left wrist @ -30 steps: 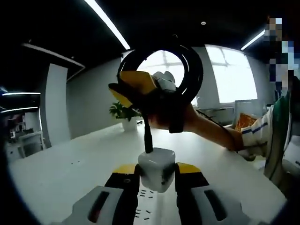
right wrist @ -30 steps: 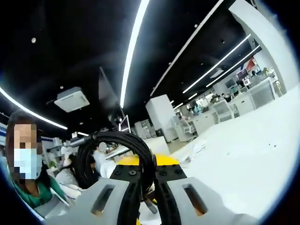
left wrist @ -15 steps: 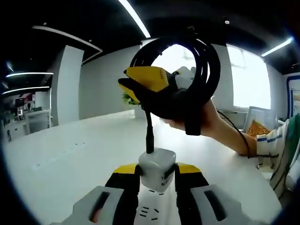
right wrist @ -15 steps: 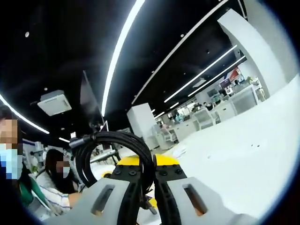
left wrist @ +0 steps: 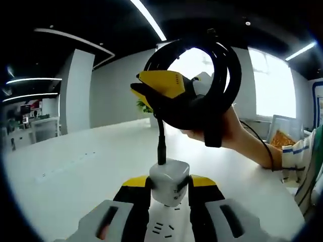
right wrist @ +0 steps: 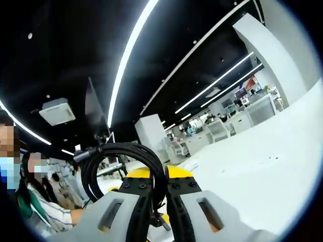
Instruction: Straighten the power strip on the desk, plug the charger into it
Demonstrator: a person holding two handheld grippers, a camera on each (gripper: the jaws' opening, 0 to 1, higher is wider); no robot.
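Note:
In the left gripper view my left gripper is shut on a white cube charger, which stands over the white power strip at the bottom edge. A black cable plug rises from the charger's top to a coiled black cable. The other gripper, yellow-tipped and held by a hand, grips that coil above the charger. In the right gripper view my right gripper is shut on the coiled black cable, which loops up to the left of the jaws.
The white desk stretches wide around the strip. A potted plant stands at the desk's far end. A person's striped sleeve is at the right; seated people show at the left of the right gripper view.
The view has shifted slightly; the coil and the other gripper sit a little further right. The charger stays between my left jaws over the strip.

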